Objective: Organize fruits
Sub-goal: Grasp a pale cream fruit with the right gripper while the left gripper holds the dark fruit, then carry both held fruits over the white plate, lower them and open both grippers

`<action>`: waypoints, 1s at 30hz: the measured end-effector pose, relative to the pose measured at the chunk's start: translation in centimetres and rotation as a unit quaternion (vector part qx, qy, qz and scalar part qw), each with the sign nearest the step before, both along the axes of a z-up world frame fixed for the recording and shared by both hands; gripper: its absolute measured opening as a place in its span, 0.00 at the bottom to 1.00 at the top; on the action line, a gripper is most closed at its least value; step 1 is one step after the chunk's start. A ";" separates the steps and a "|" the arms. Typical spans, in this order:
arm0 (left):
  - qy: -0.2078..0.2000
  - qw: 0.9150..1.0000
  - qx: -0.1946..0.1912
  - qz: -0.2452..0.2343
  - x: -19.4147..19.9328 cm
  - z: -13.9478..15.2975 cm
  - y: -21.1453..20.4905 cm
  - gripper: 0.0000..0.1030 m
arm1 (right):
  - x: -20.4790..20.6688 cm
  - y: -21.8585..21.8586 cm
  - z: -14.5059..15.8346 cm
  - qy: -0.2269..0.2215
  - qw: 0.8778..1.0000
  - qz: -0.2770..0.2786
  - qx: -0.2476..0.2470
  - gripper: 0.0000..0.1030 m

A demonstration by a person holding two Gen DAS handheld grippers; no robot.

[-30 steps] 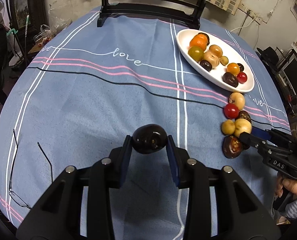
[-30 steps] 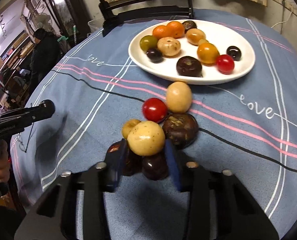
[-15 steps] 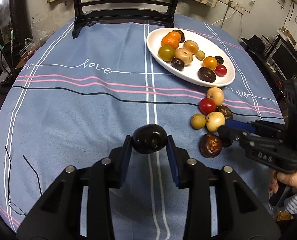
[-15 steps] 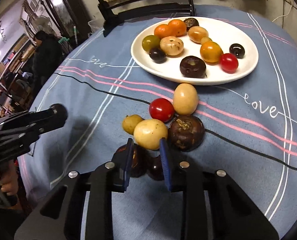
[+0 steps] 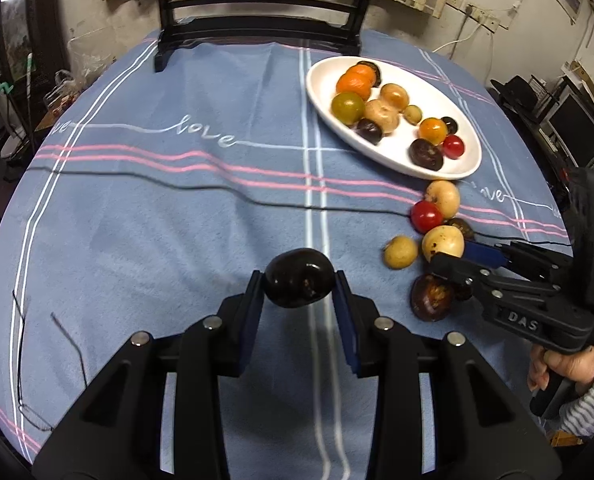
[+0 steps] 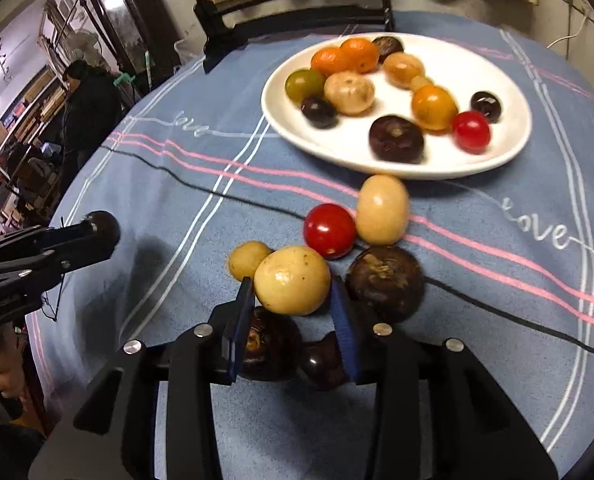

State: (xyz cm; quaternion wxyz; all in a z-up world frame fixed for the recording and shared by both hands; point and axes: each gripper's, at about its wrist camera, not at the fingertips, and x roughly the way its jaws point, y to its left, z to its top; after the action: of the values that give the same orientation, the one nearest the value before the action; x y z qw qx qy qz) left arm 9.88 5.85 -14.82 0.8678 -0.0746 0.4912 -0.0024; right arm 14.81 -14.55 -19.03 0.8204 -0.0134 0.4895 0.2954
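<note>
The left tongs (image 5: 299,290) are clenched on a dark fruit (image 5: 299,283), held above the blue striped cloth (image 5: 177,220) that covers the desk, near the white double stripe running down its middle. The right tongs (image 6: 293,304) grasp a pale yellow fruit (image 6: 291,280) between their blue pads; the left wrist view shows the same fruit pinched at the tips, in the middle of a loose cluster on the cloth. Around it lie a smaller yellow fruit (image 6: 249,258) just to its left, a red tomato (image 6: 330,231) and a tan oval fruit (image 6: 382,209) touching each other beyond it, and a brown rough-skinned fruit (image 6: 385,282) just to its right. Two more dark fruits sit under the right tongs: a brown one (image 6: 271,346) and a small glossy one (image 6: 321,364), partly hidden by the fingers. Beyond the cluster, the white plate (image 6: 509,148) holds a further batch: two orange fruits, a green one, several tan and yellow ones, a few dark ones and a red tomato. The tan oval fruit lies just beside the plate's near rim. A black stand (image 5: 257,20) occupies the far edge of the desk. A pair of glasses (image 5: 37,360) rests on the cloth at the near left.
</note>
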 end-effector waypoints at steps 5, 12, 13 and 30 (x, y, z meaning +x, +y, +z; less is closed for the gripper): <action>-0.028 0.999 0.008 -0.031 4.1 2.2 -2.2 0.34 | 2.0 -3.0 4.3 -0.043 0.999 -0.026 0.012 0.37; -0.074 0.995 0.015 -0.061 14.4 5.8 -5.9 0.34 | 9.3 -5.8 8.5 -0.091 0.994 -0.066 0.018 0.37; -0.075 0.995 0.015 -0.066 15.8 5.9 -6.5 0.35 | 10.5 -6.0 8.7 -0.094 0.993 -0.070 0.018 0.37; -0.010 0.995 0.015 -0.093 24.6 -2.3 -10.2 0.52 | 22.0 -5.5 0.9 -0.032 0.995 -0.089 -0.003 0.38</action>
State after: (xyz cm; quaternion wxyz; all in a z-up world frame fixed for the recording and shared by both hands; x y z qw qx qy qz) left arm 34.46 -4.39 -17.16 0.8699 -0.0153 0.4870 -0.0763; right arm 36.77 -20.08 -18.08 0.8587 0.0180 0.4631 0.2189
